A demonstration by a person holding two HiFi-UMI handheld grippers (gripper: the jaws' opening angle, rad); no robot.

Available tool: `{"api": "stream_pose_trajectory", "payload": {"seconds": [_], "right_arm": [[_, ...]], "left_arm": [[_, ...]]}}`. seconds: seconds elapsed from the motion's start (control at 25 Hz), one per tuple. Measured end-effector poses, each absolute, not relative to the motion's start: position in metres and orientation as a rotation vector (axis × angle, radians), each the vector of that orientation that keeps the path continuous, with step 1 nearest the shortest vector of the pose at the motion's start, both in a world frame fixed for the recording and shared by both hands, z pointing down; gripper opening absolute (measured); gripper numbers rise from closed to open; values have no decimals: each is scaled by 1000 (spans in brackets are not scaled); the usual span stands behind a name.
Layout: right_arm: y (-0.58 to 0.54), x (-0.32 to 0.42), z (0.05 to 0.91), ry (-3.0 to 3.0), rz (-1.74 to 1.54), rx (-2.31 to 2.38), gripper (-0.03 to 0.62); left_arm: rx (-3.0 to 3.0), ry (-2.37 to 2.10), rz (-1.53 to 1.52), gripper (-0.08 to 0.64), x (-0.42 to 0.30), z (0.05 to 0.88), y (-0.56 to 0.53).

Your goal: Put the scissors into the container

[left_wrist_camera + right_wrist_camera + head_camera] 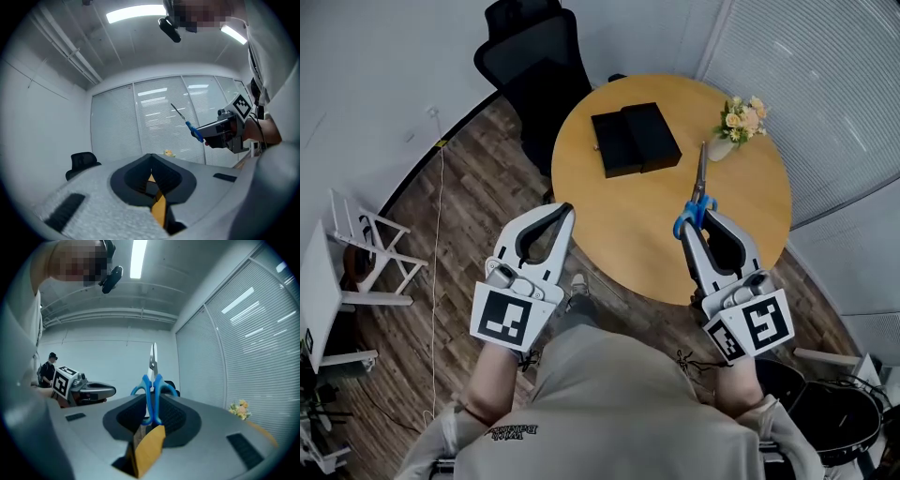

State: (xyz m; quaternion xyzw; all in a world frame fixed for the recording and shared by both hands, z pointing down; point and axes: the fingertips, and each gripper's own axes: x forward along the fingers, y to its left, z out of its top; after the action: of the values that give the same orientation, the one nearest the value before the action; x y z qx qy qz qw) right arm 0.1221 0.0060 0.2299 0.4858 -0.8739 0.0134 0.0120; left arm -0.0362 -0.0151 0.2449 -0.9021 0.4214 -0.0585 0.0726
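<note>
Firstly the scissors: we see the blue-handled metal scissors (pixel 697 199) pinched at the handle loops by the right gripper (pixel 701 223), with the blades closed.
Direction of scissors: the blades point away from the person, along the jaws, and the tip is near the small vase.
Place of scissors: in the head view they appear over the table top, well apart from the container and to its right; we cannot tell if they touch the table.
Right gripper: its jaws are pressed on the blue loops from both sides, and the blades stand out past the jaw tips.
Left gripper (pixel 566 210): its jaws are pressed together with nothing between them; it is at the near edge of the table.
Container: a black rectangular box (pixel 635 139) in two parts side by side lies on the far half of the table.
Table: a round light wooden table (pixel 619 234) carries the box and the vase.
Vase: a small white vase with pale flowers (pixel 738 127) stands to the right of the box.
Surroundings: a black office chair (pixel 530 56) stands behind the table on a dark wooden floor (pixel 459 197).
</note>
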Motion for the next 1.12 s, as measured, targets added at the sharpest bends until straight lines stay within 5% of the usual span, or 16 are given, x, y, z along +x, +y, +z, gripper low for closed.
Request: {"api": "stream_pose_trajectory", "payload": {"seconds": [0.6, 1.12], "right_arm": [[-123, 53, 221, -2597, 54, 1700, 98], [-174, 62, 231, -2537, 91, 1728, 98]], "left_arm": [[-2782, 1125, -165, 21, -110, 239, -155], [-2836, 1080, -174, 21, -100, 253, -209]]}}
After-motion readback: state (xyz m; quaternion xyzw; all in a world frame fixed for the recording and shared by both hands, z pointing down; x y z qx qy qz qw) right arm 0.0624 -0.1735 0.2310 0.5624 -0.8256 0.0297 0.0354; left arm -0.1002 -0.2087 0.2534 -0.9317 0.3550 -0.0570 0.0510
